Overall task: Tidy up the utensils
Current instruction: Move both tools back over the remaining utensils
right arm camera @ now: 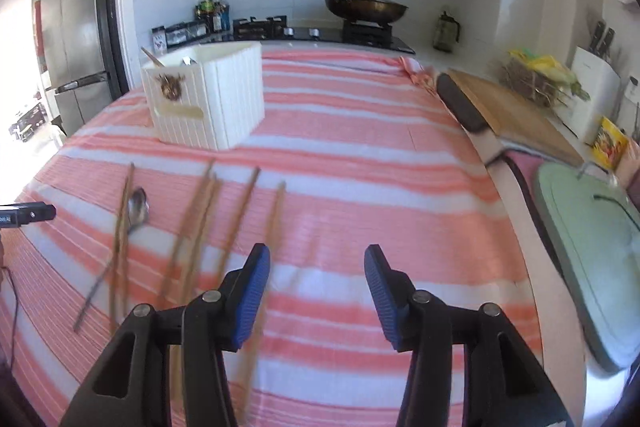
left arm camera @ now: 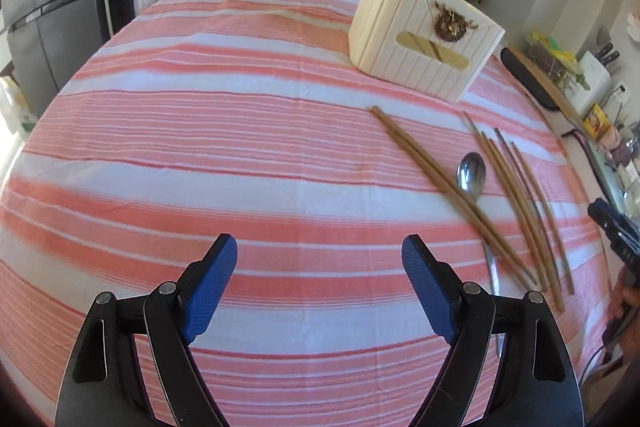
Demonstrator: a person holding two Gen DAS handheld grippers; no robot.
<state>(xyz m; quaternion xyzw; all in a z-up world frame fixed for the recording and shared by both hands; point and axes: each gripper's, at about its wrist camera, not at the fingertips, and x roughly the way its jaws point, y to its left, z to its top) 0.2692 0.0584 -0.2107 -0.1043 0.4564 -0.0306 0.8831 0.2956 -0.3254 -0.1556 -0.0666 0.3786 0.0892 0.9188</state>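
Note:
A white ribbed utensil holder (left arm camera: pixel 420 35) stands on the pink-striped tablecloth (left arm camera: pixel 220 131); it also shows in the right wrist view (right arm camera: pixel 208 99) with a chopstick and a spoon inside. Several brown chopsticks (left arm camera: pixel 440 183) and a metal spoon (left arm camera: pixel 472 175) lie loose on the cloth. In the right wrist view the chopsticks (right arm camera: pixel 200 223) and spoon (right arm camera: pixel 136 211) lie left of and ahead of my right gripper. My left gripper (left arm camera: pixel 320 283) is open and empty, left of the utensils. My right gripper (right arm camera: pixel 318 291) is open and empty; one chopstick (right arm camera: pixel 272 227) runs under its left finger.
A stove with a lidded wok (right arm camera: pixel 364 7) and bottles (right arm camera: pixel 212 11) is behind the table. A wooden cutting board (right arm camera: pixel 508 115) and a green tray (right arm camera: pixel 592 247) lie to the right. A fridge (left arm camera: pixel 52 19) stands at left.

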